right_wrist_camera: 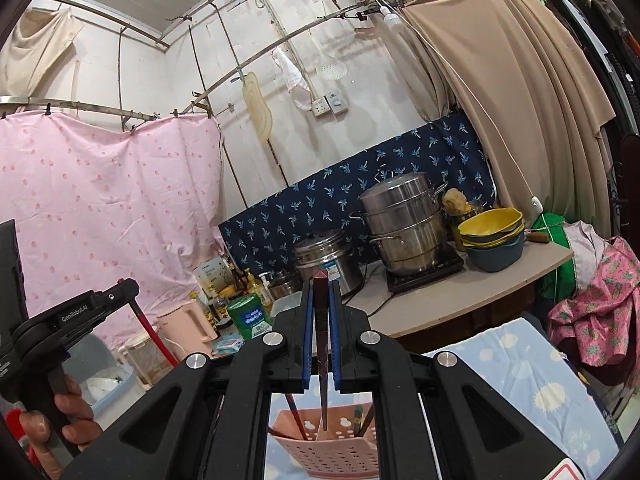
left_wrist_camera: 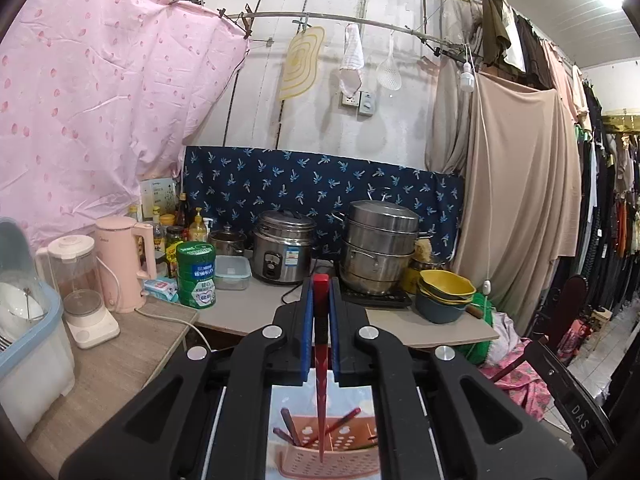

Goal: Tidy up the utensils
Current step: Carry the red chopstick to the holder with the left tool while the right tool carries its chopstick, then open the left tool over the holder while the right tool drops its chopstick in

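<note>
My left gripper [left_wrist_camera: 321,292] is shut on a red chopstick [left_wrist_camera: 320,380] that hangs tip down above a pink perforated utensil basket [left_wrist_camera: 332,464]. Several chopsticks [left_wrist_camera: 289,424] stand in that basket. My right gripper [right_wrist_camera: 320,286] is shut on a dark brown chopstick [right_wrist_camera: 322,376], its tip hanging just over the same pink basket [right_wrist_camera: 332,452], which holds other chopsticks [right_wrist_camera: 297,416]. In the right wrist view the left gripper [right_wrist_camera: 126,286] shows at the left edge, a hand [right_wrist_camera: 60,420] on its handle, with the red chopstick [right_wrist_camera: 154,334] slanting down from it.
The basket rests on a blue cloud-print cloth [right_wrist_camera: 532,384]. Behind it a counter [left_wrist_camera: 424,328] carries a rice cooker [left_wrist_camera: 282,248], a steel steamer pot [left_wrist_camera: 378,244], stacked yellow and blue bowls [left_wrist_camera: 444,292], a green tin [left_wrist_camera: 196,274], a pink kettle [left_wrist_camera: 122,262] and a blender [left_wrist_camera: 82,292]. A dish rack [left_wrist_camera: 28,320] stands left.
</note>
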### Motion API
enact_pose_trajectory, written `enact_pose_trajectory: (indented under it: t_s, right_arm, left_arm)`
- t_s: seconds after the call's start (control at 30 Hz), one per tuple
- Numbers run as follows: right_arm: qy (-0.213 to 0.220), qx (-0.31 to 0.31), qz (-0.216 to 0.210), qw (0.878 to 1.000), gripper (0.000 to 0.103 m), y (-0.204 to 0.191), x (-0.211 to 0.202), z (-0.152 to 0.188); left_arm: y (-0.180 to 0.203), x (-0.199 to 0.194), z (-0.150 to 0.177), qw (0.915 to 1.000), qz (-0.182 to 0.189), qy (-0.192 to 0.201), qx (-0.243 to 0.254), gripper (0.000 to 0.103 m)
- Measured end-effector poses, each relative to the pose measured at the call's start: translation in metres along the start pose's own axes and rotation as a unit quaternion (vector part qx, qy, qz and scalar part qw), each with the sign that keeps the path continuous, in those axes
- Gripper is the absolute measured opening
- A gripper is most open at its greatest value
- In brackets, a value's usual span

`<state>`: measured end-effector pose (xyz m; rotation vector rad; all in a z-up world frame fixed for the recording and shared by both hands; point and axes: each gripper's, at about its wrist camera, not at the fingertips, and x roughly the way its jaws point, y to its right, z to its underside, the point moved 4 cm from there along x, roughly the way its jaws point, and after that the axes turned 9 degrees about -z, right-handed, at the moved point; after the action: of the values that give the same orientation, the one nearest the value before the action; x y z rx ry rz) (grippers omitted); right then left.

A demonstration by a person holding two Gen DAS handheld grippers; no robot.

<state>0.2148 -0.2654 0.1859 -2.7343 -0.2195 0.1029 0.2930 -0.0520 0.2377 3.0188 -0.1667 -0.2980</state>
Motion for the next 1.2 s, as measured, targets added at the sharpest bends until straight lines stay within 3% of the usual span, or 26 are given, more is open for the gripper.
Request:
enact_pose_trajectory:
  t_s: [0.13,0.5,1.07,1.17,1.2]
  right_arm:
    - [-0.019,-0.006,0.007,1.000,0.007,0.005,0.025,0.009]
    - [-0.084,-0.014,0.011,0.996,0.007,0.019,0.064,0.058]
    - [-0.138,-0.016,0.007,0.990,0.008,0.019,0.079,0.098]
    - [-0.137,-0.016,0.010,0.990,0.015,0.019,0.077,0.101]
    - [-0.137,-0.016,0.010,0.990,0.016,0.020,0.076,0.101]
  left_arm:
    - [0.007,0.021,0.006,0.9997,-0.018,0.005,0.018,0.007]
    - [0.004,0.075,0.057,0.9976,-0.033,-0.055,0.026,0.007]
    - [0.005,0.080,0.092,0.9949,-0.015,-0.095,0.028,0.007]
    - [0.006,0.078,0.095,0.9947,-0.013,-0.098,0.028,0.019]
    - [0.005,0.076,0.096,0.9948,-0.014,-0.097,0.027,0.029]
